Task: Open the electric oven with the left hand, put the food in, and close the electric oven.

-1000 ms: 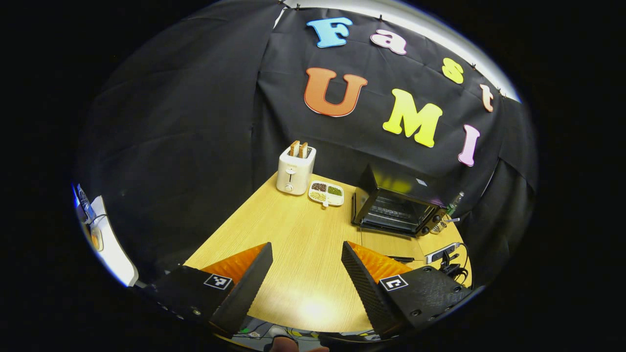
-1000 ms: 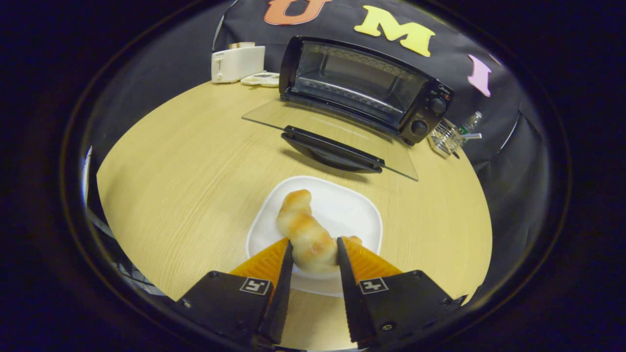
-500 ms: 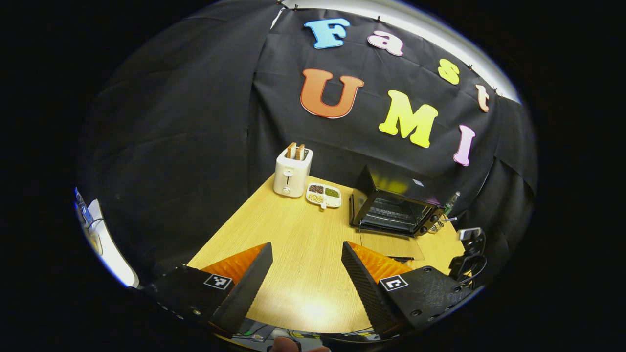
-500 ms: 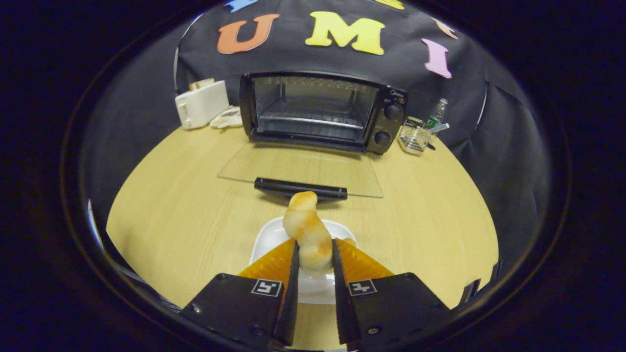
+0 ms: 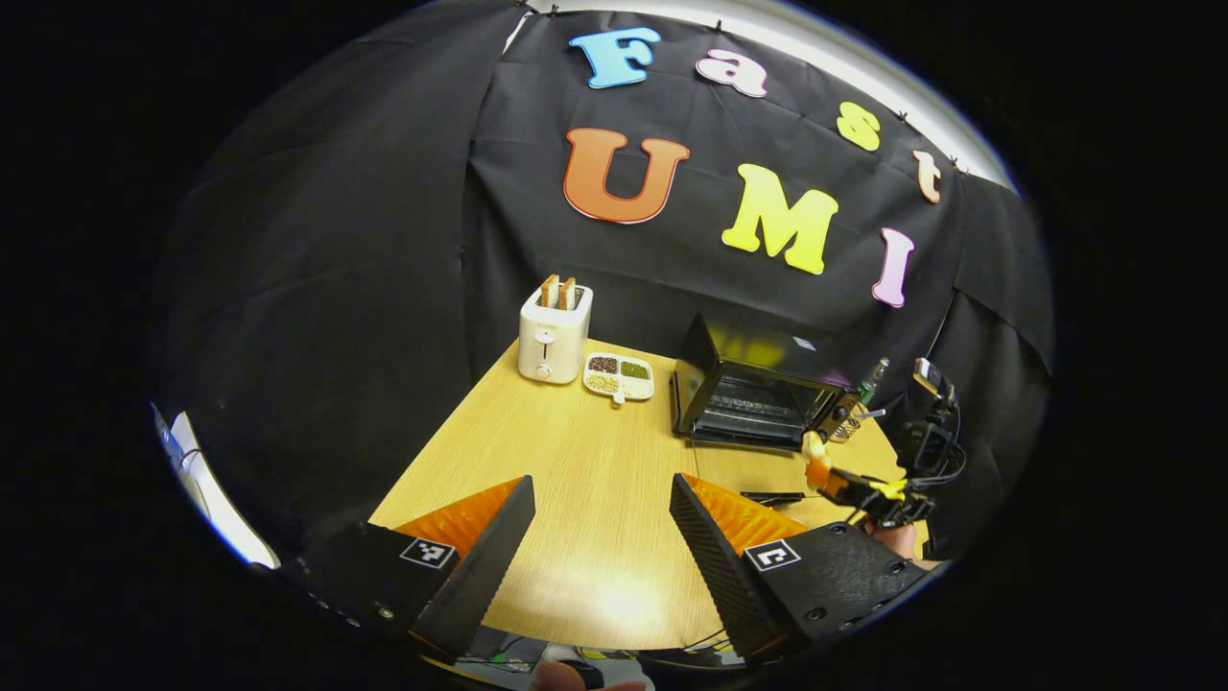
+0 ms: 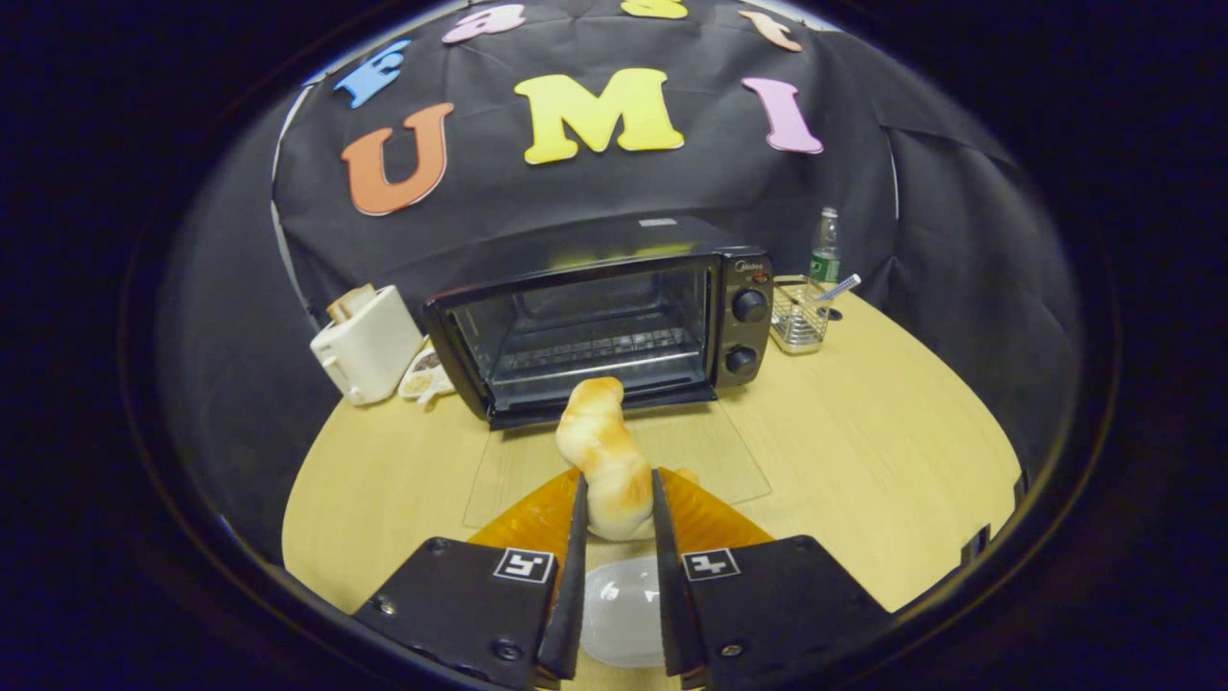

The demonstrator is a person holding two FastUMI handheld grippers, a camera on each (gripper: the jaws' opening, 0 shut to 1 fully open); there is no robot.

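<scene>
The bread roll is pinched between both fingers of the right gripper, up in the air above the white plate. In front of it the oven stands open (its glass door lies flat on the table). The left gripper hangs back with its fingers wide apart, holding nothing.

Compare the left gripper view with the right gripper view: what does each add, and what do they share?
Left gripper view: the left claw, open and empty above the table. Right gripper view: the right claw seen close, shut on the bread roll, with a white plate beneath. Shared: the open oven, the toaster and the bread roll.
</scene>
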